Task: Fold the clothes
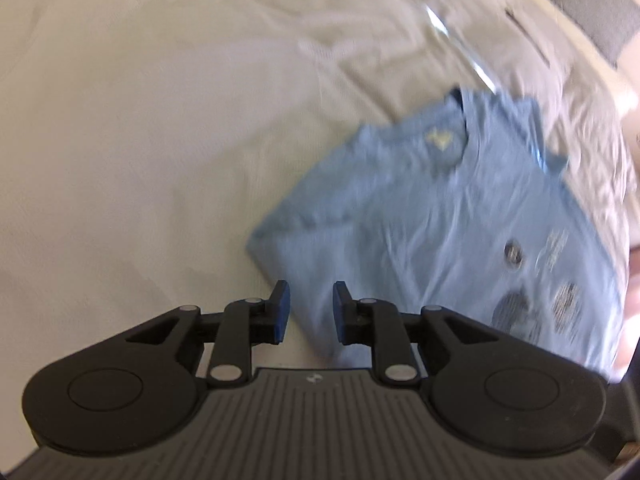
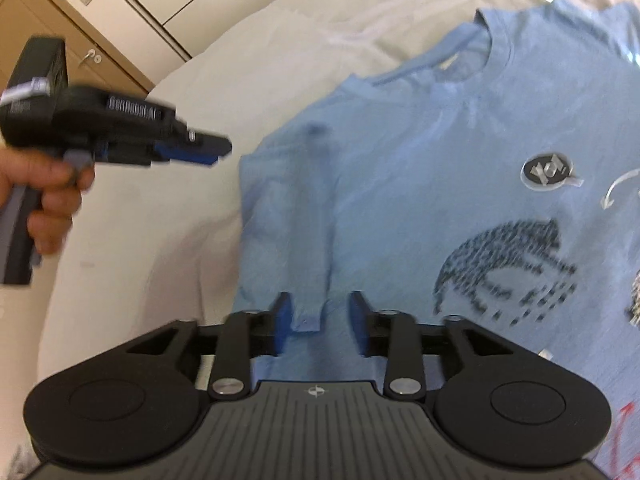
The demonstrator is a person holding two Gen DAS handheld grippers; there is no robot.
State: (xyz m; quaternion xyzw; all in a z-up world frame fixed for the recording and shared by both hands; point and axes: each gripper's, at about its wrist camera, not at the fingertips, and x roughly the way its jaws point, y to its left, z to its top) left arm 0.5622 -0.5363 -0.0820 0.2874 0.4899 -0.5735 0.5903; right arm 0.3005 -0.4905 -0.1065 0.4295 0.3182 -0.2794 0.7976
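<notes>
T-shirt (image 2: 400,208), light blue, printed on the chest with dark speckled motifs and a small round badge. It is laid front-up on a cream bedsheet (image 2: 168,220). In the right wrist view the neckline (image 2: 494,60) is set toward the upper right of the frame and the body runs down toward the lower edge, so the long axis is seen running top to bottom, tilted slightly. One side is folded inward, with a sleeve (image 2: 308,280) laid lengthwise over the body and its cuff near the lower centre. In the left wrist view the same garment (image 1: 440,220) is seen in the right half, blurred, with the collar toward the upper right.

Surroundings: sheet, wrinkled; a clear plastic wrapper (image 1: 460,44) beyond the collar at upper right; wooden cupboard doors (image 2: 100,12) at upper left of the right wrist view. Nothing is seen lying on the shirt.

Left gripper (image 1: 307,312): jaws parted narrowly over the shirt's lower edge, nothing pinched. It is also seen from the side at the left of the right wrist view (image 2: 216,148), carried by a hand (image 2: 48,196), clear of the shirt.

Right gripper (image 2: 318,324): jaws open moderately, the sleeve cuff seen between the fingers, pads not pressed on it.
</notes>
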